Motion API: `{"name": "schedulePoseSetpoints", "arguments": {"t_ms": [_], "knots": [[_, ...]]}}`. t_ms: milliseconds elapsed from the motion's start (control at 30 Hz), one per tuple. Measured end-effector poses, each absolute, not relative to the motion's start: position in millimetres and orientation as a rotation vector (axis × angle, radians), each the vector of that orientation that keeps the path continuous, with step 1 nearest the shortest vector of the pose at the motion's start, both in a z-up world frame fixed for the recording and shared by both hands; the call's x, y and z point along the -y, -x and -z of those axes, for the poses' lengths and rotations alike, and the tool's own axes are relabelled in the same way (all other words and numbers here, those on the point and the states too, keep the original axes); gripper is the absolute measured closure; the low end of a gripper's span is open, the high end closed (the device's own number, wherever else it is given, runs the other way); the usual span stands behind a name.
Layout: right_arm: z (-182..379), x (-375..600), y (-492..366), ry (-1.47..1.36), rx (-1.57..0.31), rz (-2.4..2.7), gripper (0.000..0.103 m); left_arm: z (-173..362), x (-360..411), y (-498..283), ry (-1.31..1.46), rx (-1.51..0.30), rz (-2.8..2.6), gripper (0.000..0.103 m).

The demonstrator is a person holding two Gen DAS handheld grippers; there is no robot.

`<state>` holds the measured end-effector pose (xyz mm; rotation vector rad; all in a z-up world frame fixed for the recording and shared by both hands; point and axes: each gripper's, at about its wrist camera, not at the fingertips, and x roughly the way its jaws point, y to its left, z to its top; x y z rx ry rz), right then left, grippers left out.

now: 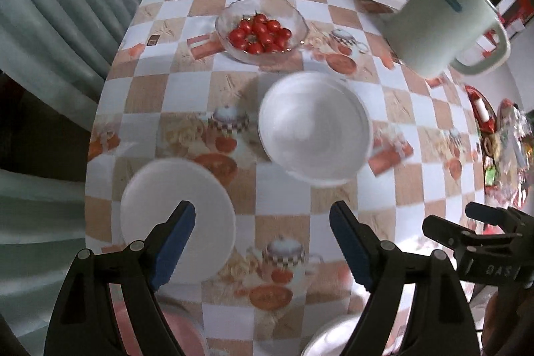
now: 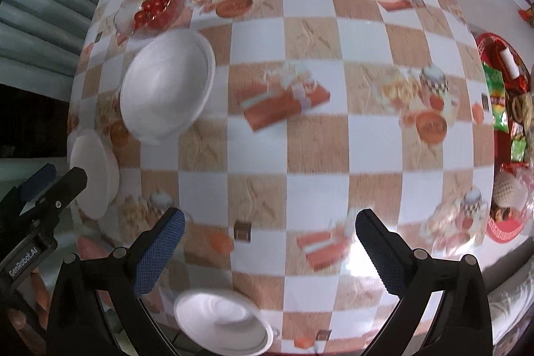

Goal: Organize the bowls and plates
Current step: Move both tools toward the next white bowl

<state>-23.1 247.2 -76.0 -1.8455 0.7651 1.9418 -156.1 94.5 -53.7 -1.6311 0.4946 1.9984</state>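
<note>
A large white bowl [image 1: 315, 127] sits mid-table; it also shows in the right wrist view [image 2: 167, 89]. A white plate [image 1: 167, 222] lies at the near left, also in the right wrist view [image 2: 93, 169]. A small white bowl [image 2: 222, 321] sits at the table's front edge, its rim showing in the left wrist view [image 1: 328, 336]. My left gripper [image 1: 262, 239] is open and empty, above the table by the plate. My right gripper [image 2: 268, 242] is open and empty, above the table behind the small bowl.
A glass bowl of cherry tomatoes [image 1: 262, 30] stands at the far side. A pale green kettle [image 1: 444, 19] stands at the far right. Snack packets on a red tray [image 2: 507, 109] fill the right edge. The checkered tablecloth [image 2: 317, 139] covers the table.
</note>
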Motion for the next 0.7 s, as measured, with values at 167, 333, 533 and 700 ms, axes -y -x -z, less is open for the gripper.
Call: {"name": "schedulePoseSetpoints", "arguments": {"t_ms": [167,333,533,700], "knots": [[86,-257,53,1.839,-0.769,-1.94,0.0,71,-109,175,1.638,-0.523,-2.025,0.018],[103,-263,85,1.837,-0.764,-1.951,0.0,91,-125,193,1.651,-0.547,-2.023,0.018],[124,-275,106,1.827,-0.78,-1.932,0.0,110,-143,213,1.626,-0.632,-2.027,0.018],[139,-280,119,1.827,-0.789,-1.929,0.0,123,-152,224,1.635,-0.657,-2.014,0.018]]}}
